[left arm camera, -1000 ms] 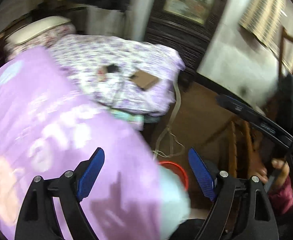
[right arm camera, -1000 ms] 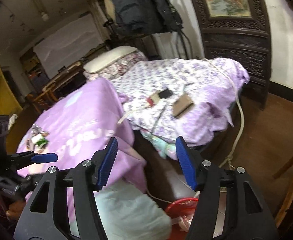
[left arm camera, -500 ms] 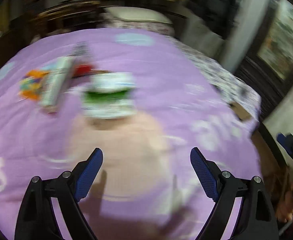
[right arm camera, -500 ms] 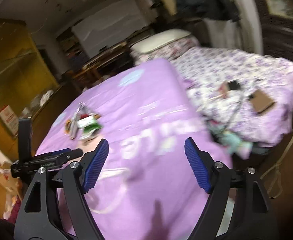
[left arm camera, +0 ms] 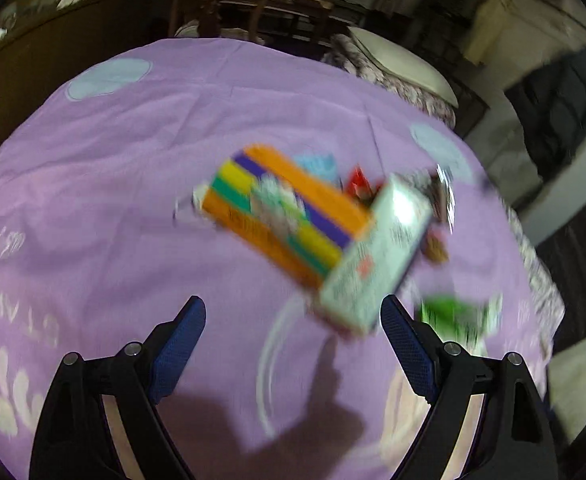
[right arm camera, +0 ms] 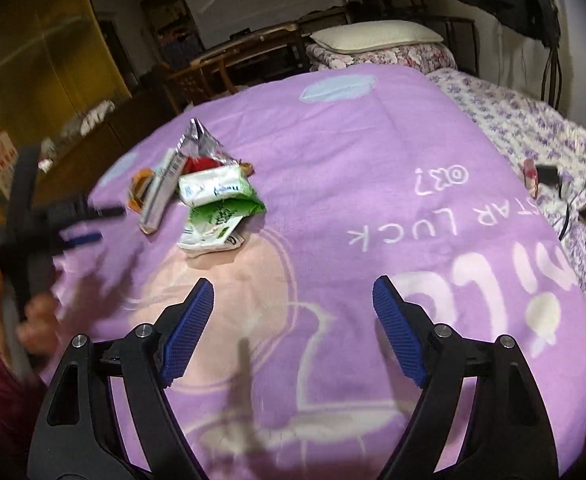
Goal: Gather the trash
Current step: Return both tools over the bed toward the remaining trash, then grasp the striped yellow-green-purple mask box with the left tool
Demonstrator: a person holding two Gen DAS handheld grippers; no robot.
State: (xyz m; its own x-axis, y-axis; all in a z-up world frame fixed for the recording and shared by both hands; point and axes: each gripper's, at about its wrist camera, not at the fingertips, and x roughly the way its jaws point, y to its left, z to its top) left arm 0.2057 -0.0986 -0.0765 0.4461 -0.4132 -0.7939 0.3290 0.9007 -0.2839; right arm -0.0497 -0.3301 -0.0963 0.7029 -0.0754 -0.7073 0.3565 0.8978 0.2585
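1. Trash sits in one loose cluster on the purple blanket (right arm camera: 373, 152) covering the bed: a striped box (left arm camera: 281, 216), a pale green-white carton (left arm camera: 377, 256) lying across its end, a green wrapper (right arm camera: 217, 220), a white tissue pack (right arm camera: 213, 188), a silver foil packet (right arm camera: 201, 140). Items touch or overlap.
2. Left hand-held gripper (left arm camera: 293, 344): jaws spread wide, nothing between them, hovering just short of the carton. The view is motion-blurred, so exact clearance is unclear.
3. Right hand-held gripper (right arm camera: 293, 328): also wide and empty, over bare blanket, well apart from the pile.
4. Step in hand, as judged: approach for a first pick; nothing collected yet by the look of it.
5. Next move likely calls for steadying the left hand-held gripper, straddling the carton's narrow side, then closing. Risk: nudging the striped box underneath.
6. No bin visible in either view.
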